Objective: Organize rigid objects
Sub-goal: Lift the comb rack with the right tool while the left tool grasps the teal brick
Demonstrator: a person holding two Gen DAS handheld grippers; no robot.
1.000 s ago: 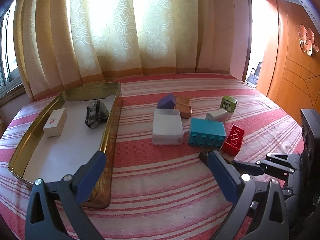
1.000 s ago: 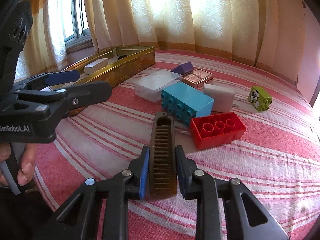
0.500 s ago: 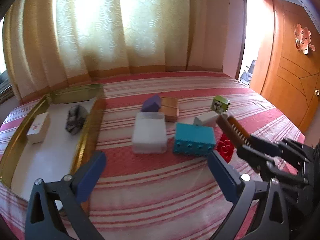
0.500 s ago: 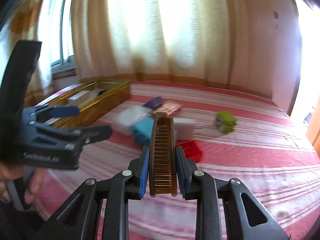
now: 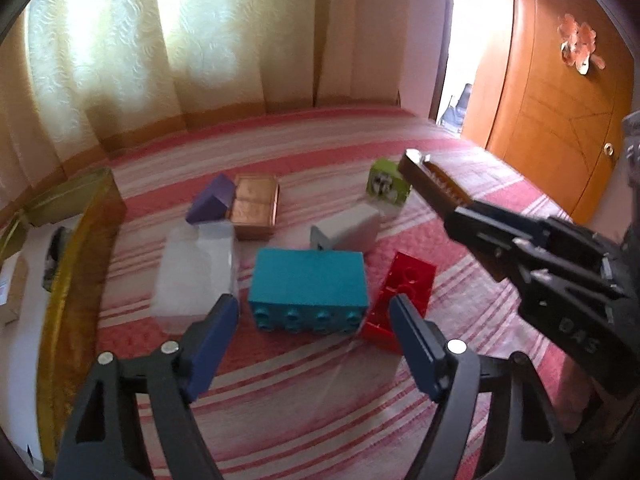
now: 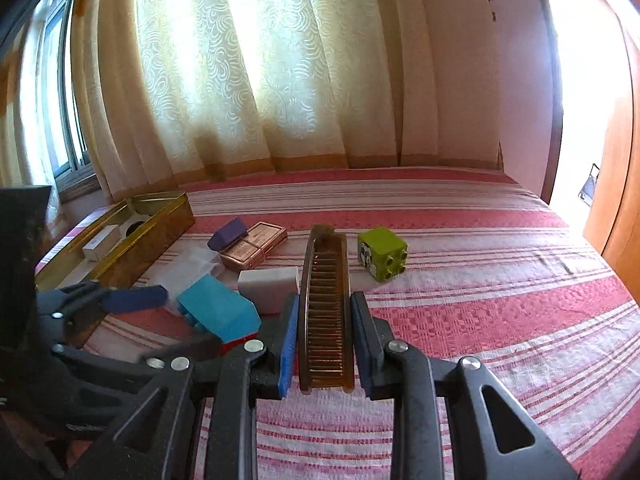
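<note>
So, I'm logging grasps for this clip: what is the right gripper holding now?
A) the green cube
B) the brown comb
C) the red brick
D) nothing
B: in the right wrist view the right gripper has its fingers closed on the sides of the brown comb, held above the striped cloth, while the green cube sits on the cloth beyond it.

Sunlit cream patterned curtains (image 6: 248,80) with an orange band hung behind a red-and-white striped bedspread (image 6: 480,320), pink wall (image 6: 460,80), window (image 6: 64,112) at left, orange wooden door (image 5: 560,112) at right.
</note>
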